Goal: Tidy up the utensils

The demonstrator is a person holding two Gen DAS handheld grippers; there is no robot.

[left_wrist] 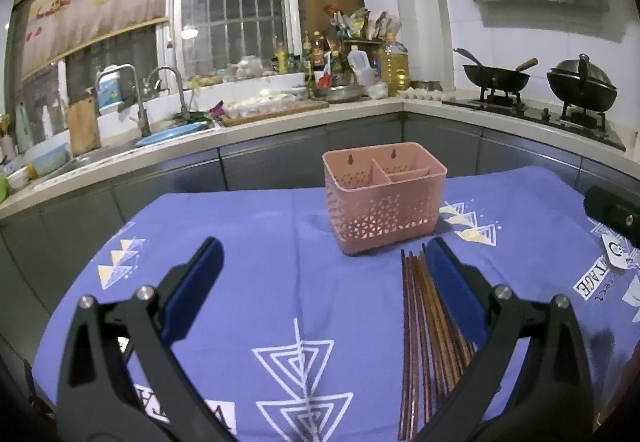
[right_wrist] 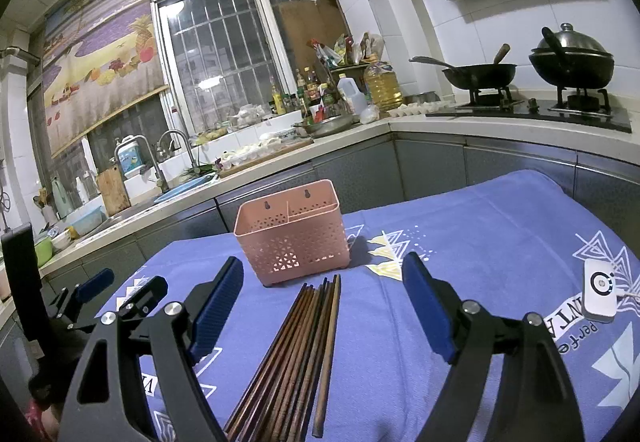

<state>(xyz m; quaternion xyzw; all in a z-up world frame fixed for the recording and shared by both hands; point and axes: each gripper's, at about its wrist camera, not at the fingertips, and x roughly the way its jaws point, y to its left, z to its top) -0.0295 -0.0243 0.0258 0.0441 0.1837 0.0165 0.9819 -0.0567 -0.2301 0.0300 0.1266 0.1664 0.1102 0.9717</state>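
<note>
— Nearest the lens in the right wrist view, what fills the bottom of the frame?

— Black arms of the right gripper (right_wrist: 322,296), its two blue pads spread wide with nothing pressed between them. Below the gap, at lower centre, lies a bundle of dark brown wooden chopsticks (right_wrist: 294,354) flat on the blue patterned tablecloth (right_wrist: 500,226), tips toward the top of the frame.

— And the other claw?

— In the left wrist view the left gripper (left_wrist: 322,274) also stands open, holding nothing. The same chopsticks (left_wrist: 420,338) run along the inner side of the blue pad at lower right; I cannot tell whether they touch it. At the left edge of the right wrist view that left gripper (right_wrist: 84,298) shows again.

— Farther on?

— Just past the chopstick tips, at centre, a pink perforated plastic utensil caddy (right_wrist: 290,232) stands upright on the cloth, its compartments empty. A small white device (right_wrist: 599,296) lies at the right edge.

— Beyond the table?

— Grey cabinets under a pale kitchen counter (right_wrist: 352,135), a sink faucet (right_wrist: 176,145) at middle left, a black wok (right_wrist: 480,75) on the stove at upper right.
</note>
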